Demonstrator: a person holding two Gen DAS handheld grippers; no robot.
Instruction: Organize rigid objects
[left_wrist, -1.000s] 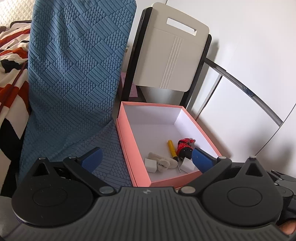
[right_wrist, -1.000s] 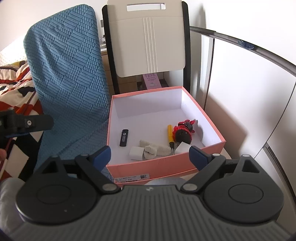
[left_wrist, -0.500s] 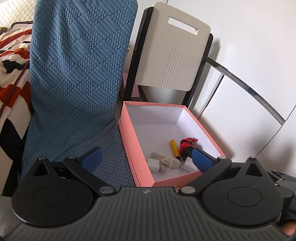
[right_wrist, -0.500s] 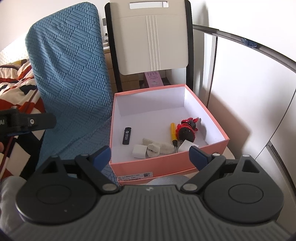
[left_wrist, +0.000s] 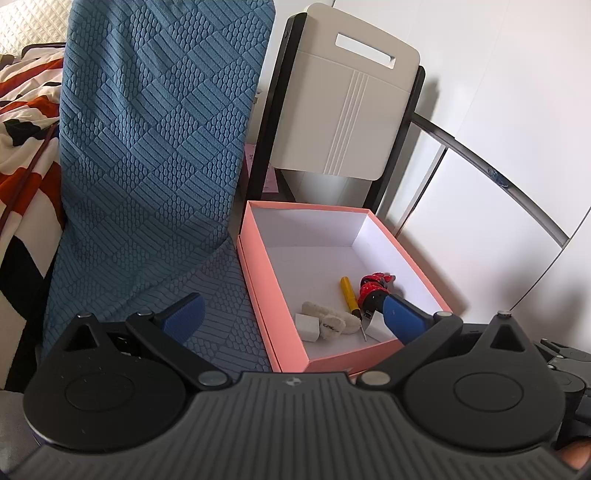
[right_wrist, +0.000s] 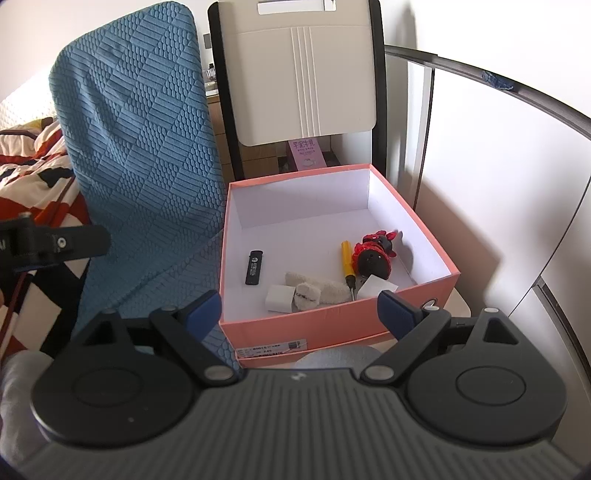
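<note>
A pink box (right_wrist: 325, 325) with a white inside stands in front of both grippers; it also shows in the left wrist view (left_wrist: 258, 280). In it lie a black lighter (right_wrist: 254, 267), a yellow screwdriver (right_wrist: 348, 263), a red and black toy (right_wrist: 373, 254), a white block (right_wrist: 280, 298), a fluffy white piece (right_wrist: 317, 289) and a white card (right_wrist: 376, 286). My right gripper (right_wrist: 299, 314) is open and empty, just short of the box's near wall. My left gripper (left_wrist: 291, 314) is open and empty, above the box's near left corner.
A blue textured cover (right_wrist: 140, 155) drapes a chair left of the box. A white folding chair (right_wrist: 303, 74) stands behind it. A patterned blanket (left_wrist: 22, 122) lies far left. White cabinet panels with a dark rail (right_wrist: 517, 88) are on the right.
Both grippers have drawn back and risen a little, so the box sits slightly lower and farther in view. The jaws stay open. Nothing in the box has moved.
</note>
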